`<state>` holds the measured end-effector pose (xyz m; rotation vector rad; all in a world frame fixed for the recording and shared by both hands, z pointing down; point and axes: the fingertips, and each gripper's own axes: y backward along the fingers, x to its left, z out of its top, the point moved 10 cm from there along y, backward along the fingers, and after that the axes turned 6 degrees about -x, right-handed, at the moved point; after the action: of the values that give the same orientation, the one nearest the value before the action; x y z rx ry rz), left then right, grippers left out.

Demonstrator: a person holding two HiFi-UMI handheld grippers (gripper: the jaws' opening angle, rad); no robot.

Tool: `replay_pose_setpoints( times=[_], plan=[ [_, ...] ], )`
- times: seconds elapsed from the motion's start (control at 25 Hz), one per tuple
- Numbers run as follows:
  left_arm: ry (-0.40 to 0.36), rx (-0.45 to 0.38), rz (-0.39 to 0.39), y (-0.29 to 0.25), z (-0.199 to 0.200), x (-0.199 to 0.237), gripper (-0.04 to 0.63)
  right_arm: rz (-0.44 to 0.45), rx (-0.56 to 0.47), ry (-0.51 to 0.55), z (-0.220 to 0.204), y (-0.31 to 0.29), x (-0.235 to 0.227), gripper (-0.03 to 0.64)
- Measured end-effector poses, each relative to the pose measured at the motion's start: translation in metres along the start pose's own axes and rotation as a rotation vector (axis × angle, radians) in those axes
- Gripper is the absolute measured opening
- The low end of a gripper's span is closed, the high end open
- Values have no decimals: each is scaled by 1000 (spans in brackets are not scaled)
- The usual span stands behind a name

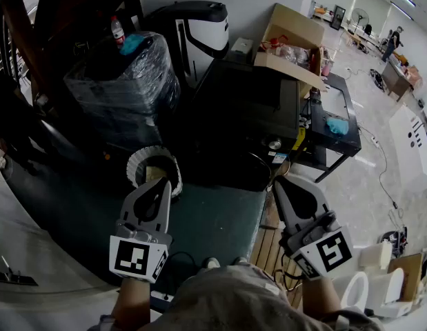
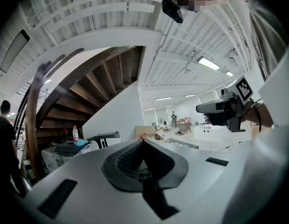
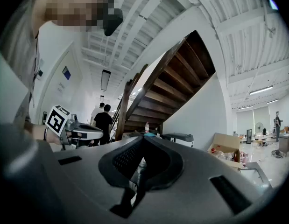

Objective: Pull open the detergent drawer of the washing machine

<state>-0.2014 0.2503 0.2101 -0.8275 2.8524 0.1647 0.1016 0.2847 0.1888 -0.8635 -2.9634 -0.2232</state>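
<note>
**newbie_ops:** So which step were you actually on there? Anywhere near the drawer?

**rig_regular:** Nah, I'd say you were on the approach, before any reach. You held the left gripper (image 1: 156, 185) and the right gripper (image 1: 281, 183) out level in front of you, well apart, each one clenched tight on nothing at all. As for the washing machine and its detergent drawer, I couldn't pick them out in any view, so I can't say where they sat.

**newbie_ops:** What was in front of you, then?

**rig_regular:** Clutter, mostly.
- A dark boxy bundle wrapped in shiny, crinkled plastic film (image 1: 123, 81), with a clear bottle with a red cap (image 1: 116, 29) standing on top.
- Beside it, a tall rounded white-and-black plastic appliance (image 1: 203, 36).
- An open brown cardboard box (image 1: 289, 40) with its flaps hanging out.
- A big matte black box-shaped unit (image 1: 247, 109) dead ahead.
- Just past your left gripper, a round white bin with a pleated rim (image 1: 134, 164), at the far edge of the dark green floor mat (image 1: 213, 219).
- The curving brown wooden staircase (image 3: 167, 87) rose behind it all.

**newbie_ops:** And the next move?

**rig_regular:** My guess is you needed to find the machine first and get square to its front. Then you'd let one gripper's jaws part and set them around the drawer's lip before pulling straight out. Drawer fronts are usually smooth hard plastic, so a shallow bite would likely have slipped off.
</note>
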Motion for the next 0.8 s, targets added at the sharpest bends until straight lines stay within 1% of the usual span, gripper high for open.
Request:
replay_pose_setpoints(
  times=[0.4, 0.64, 0.8],
  plan=[
    [5, -3, 1, 10, 0, 1, 15, -12, -8, -12, 0, 4, 6, 31],
    [41, -28, 17, 15, 2, 1, 15, -18, -8, -21, 0, 8, 5, 31],
    [78, -41, 23, 14, -1, 3, 20, -18, -61, -50, 5, 7, 10, 31]
  ],
)
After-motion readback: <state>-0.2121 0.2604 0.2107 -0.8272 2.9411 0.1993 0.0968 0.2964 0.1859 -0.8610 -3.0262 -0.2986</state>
